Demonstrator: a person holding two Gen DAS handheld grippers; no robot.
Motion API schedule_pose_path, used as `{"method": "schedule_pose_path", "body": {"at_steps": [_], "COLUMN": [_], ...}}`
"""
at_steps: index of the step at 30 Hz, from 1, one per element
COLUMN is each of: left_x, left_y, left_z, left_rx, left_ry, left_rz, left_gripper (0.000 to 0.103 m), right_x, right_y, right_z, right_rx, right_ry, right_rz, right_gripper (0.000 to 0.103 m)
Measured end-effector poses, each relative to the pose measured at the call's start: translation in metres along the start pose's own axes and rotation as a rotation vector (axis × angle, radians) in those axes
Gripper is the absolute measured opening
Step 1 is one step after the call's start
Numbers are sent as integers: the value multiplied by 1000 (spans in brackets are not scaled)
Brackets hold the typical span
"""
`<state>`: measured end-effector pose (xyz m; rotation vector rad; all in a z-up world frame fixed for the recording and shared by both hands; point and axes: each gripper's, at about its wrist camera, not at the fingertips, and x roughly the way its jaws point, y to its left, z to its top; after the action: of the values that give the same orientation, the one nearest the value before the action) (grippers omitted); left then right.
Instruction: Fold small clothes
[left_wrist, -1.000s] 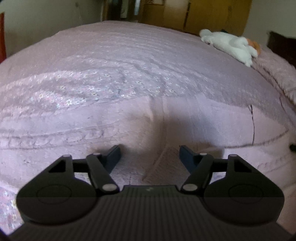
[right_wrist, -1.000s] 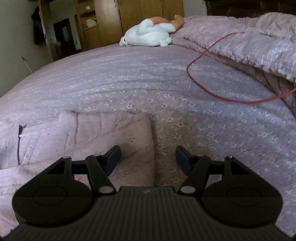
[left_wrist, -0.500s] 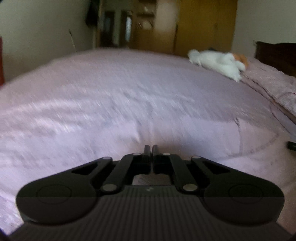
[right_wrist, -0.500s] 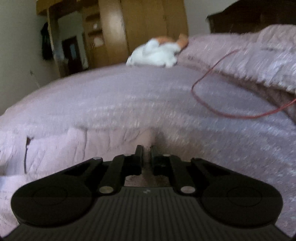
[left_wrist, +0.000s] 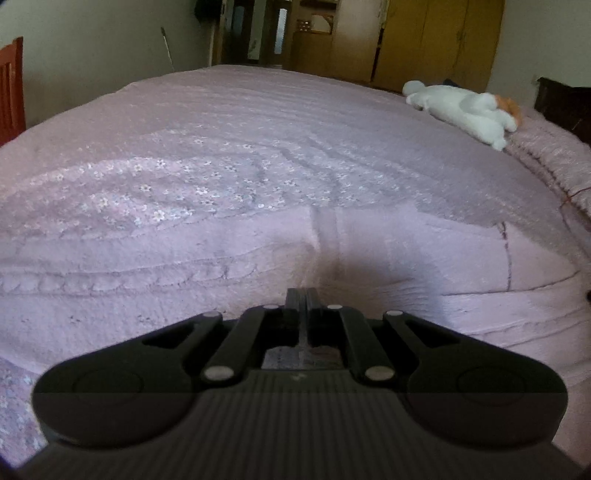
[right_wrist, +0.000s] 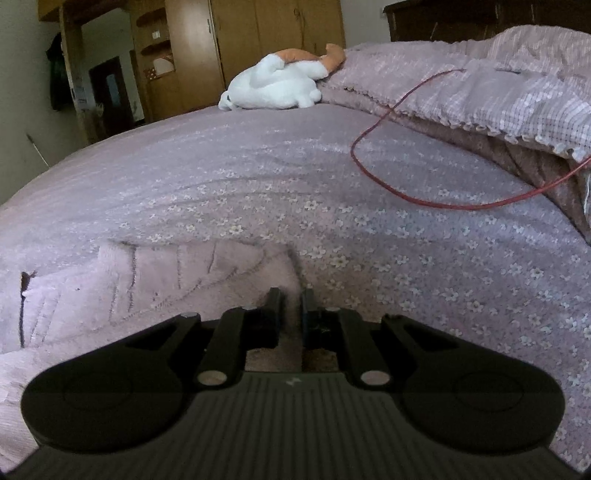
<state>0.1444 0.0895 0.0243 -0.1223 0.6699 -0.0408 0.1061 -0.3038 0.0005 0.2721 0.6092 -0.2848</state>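
A pale pink knitted garment (left_wrist: 406, 254) lies spread on the bed, with a cable pattern across it. In the left wrist view my left gripper (left_wrist: 303, 295) is shut on a pinched fold of this garment, and the knit puckers upward right at the fingertips. The right wrist view shows the same garment (right_wrist: 155, 284) at the lower left. My right gripper (right_wrist: 291, 299) is shut on its right-hand edge, with a thin strip of knit between the fingers.
The bed carries a mauve flowered bedspread (right_wrist: 406, 236). A white and orange plush toy (right_wrist: 280, 83) lies at the far side. A red cable (right_wrist: 388, 177) loops over the spread toward a heaped checked blanket (right_wrist: 517, 96). Wooden wardrobes (left_wrist: 436, 40) stand behind.
Both grippers were open above the garment one second ago. They have since closed on the knit, the left on a fold and the right on the edge, and both views have lifted slightly.
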Motion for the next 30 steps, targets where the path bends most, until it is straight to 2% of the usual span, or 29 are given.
{"method": "schedule_pose_path", "body": {"at_steps": [2,3,5,6,7,9,12,13,14,15,16,18,20,22,27,30], "left_x": [-1,-1,-2,-2,-2,3,10,12,12,11,8,2,2,8,6,-2], "left_y": [0,-1,-1,-1,0,-1,-19,-24,-28,-32,-36,-42,-40,-36,-33,-25], "left_z": [2,3,3,3,2,1,-5,-7,-10,-11,-12,-13,-12,-13,-13,-9], "left_rx": [3,3,-10,-18,-31,-39,55,78,96,112,118,149,135,122,104,46], "left_ry": [6,10,8,8,11,30,19,12,1,-2,-20,-71,-69,-28,-16,-7], "left_rz": [-7,-6,-22,-34,-45,-54,50,60,61,36,45,137,177,173,168,147], "left_gripper": [20,22,38,43,48,48,46,42,21,10,6,6,6,6,8,10], "right_x": [-1,-3,-7,-7,-7,-5,3,7,8,8,7,4,7,12,17,15], "right_y": [-2,-2,-2,-1,-1,1,8,11,13,14,12,5,0,-1,-3,-7], "right_z": [2,2,6,7,9,13,15,13,12,10,9,10,9,9,11,13], "right_rx": [5,3,-10,-21,-29,-52,-116,-134,-144,-147,-136,-74,-46,-45,-34,-1], "right_ry": [7,6,-4,0,2,-1,19,29,22,4,-15,-46,-37,-14,17,27], "right_rz": [14,23,64,85,103,127,113,101,79,57,43,49,39,36,40,72], "right_gripper": [11,14,32,39,50,54,54,51,33,19,8,8,8,8,9,25]}}
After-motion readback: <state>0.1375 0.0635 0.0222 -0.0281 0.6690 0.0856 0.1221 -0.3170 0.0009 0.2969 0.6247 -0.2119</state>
